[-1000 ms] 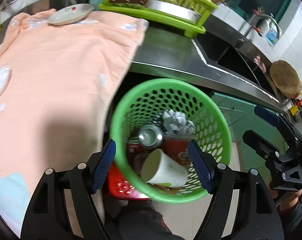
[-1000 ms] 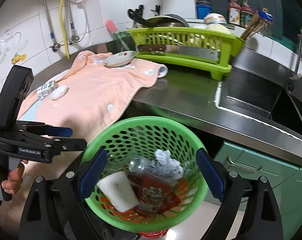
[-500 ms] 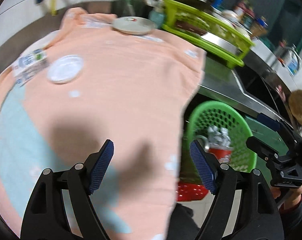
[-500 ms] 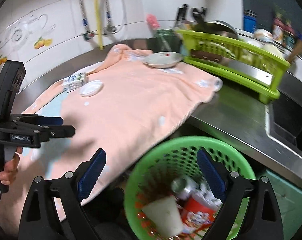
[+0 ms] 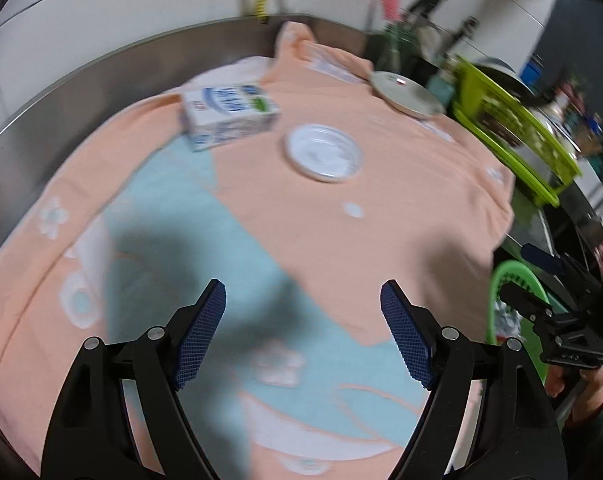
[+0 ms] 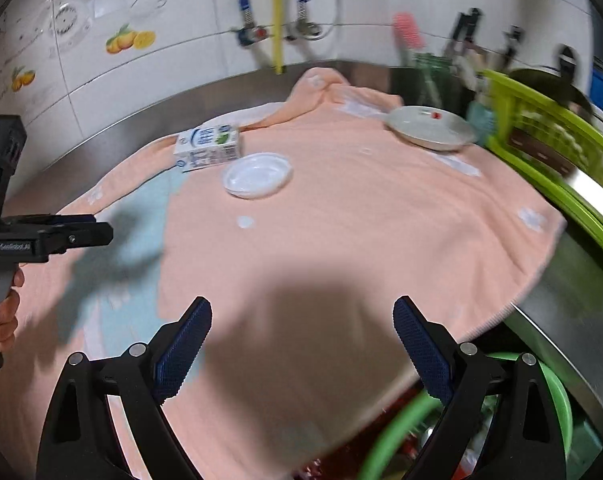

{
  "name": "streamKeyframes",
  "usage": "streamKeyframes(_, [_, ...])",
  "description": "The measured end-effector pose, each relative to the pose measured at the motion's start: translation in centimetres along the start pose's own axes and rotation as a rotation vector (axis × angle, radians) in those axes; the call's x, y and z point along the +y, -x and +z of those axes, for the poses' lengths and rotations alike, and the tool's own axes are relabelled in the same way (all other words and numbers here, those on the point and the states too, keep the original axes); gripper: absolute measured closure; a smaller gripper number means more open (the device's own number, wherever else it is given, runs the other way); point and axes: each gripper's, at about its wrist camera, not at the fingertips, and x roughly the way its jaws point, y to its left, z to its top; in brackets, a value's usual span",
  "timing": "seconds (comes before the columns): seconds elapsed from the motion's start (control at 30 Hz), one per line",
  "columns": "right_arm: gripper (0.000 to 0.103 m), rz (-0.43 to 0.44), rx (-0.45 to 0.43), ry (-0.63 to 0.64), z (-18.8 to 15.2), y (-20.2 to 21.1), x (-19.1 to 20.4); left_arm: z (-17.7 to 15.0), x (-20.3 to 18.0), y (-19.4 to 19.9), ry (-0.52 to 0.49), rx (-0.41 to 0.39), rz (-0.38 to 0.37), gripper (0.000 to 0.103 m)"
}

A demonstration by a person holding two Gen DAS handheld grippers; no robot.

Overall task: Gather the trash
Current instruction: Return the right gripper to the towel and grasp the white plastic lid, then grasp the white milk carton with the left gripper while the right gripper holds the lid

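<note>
Peach-pink terry towel (image 5: 381, 216) with a pale blue panel covers the steel surface, and it serves as the landmark in both views.

From the left wrist view, the left gripper (image 5: 301, 332) hangs released over the blue panel, with nothing between its blue pads. At the towel's far edge lies the small white-and-blue drink carton (image 5: 229, 118) on its side; just beside it, nearer the towel's middle, sits the round white plastic lid (image 5: 323, 152). The green perforated plastic bin (image 5: 513, 280) stands off the towel's right edge, below the surface.

From the right wrist view, the right gripper (image 6: 301, 344) is likewise spread wide and empty above the towel's near part. Carton (image 6: 207, 148) and lid (image 6: 257, 174) lie close together beyond it.

To do this pickup well, I judge each gripper should take one piece: approach the carton across its narrow sides, and pinch the lid by its raised rim, as it lies flat. Closing too low risks catching towel pile.
</note>
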Motion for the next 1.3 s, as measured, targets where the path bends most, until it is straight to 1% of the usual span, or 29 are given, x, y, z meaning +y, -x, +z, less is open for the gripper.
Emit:
streamKeyframes(0.1, [0.013, 0.040, 0.020, 0.013, 2.3, -2.6, 1.3, 0.4, 2.3, 0.0, 0.029, -0.007, 0.020, 0.024])
streamKeyframes(0.27, [0.011, 0.090, 0.060, 0.027, 6.0, -7.2, 3.1, 0.7, 4.9, -0.7, 0.067, -0.004, 0.039, 0.024])
streamKeyframes(0.43, [0.011, 0.098, 0.107, 0.040, 8.5, -11.7, 4.5, 1.0, 6.8, -1.6, 0.091, 0.009, 0.049, 0.024])
streamKeyframes(0.57, [0.010, 0.073, 0.133, 0.063, 9.6, -14.3, 5.3, 1.2, 7.5, -2.2, 0.098, 0.012, 0.049, 0.024])
streamKeyframes(0.87, [0.008, 0.032, 0.175, 0.072, 11.1, -18.4, 5.7, 2.3, 8.0, -3.6, 0.084, 0.019, 0.046, 0.024])
streamKeyframes(1.07, [0.008, 0.056, 0.205, 0.022, 11.9, -20.2, 4.8, 3.6, 8.2, -4.7, 0.050, 0.026, 0.071, 0.023])
streamKeyframes(1.3, [0.009, 0.023, 0.177, 0.036, 12.1, -20.8, 4.5, 5.6, 8.6, -6.2, 0.016, 0.022, 0.104, 0.022])
